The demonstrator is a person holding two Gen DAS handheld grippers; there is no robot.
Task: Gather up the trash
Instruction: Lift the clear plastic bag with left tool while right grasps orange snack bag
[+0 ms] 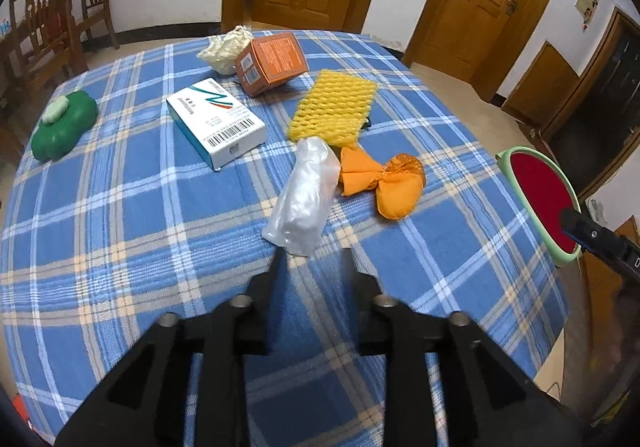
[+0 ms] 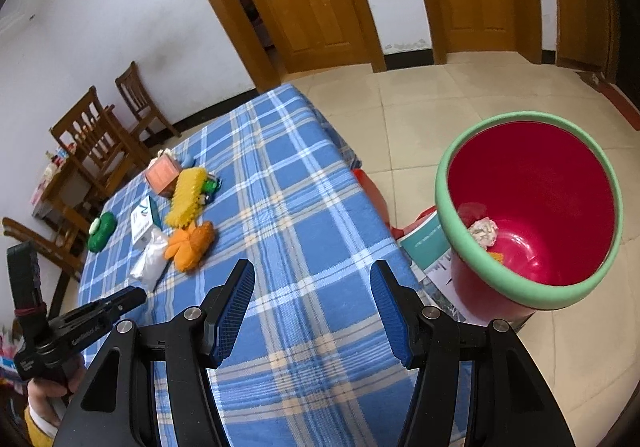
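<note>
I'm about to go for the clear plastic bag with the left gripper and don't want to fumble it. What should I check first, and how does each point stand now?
1. Left gripper empty: ok, nothing between its fingers.
2. Jaws wide enough for the clear plastic bag: not ok, gap looks narrower than the bag.
3. Bag free of neighbours: not ok, the orange wrapper and yellow foam net sit against its far end.
4. Red bin has room: ok, only scraps at the bottom.
5. Right gripper clear of the approach: ok, open, empty, nearer the bin.
</note>
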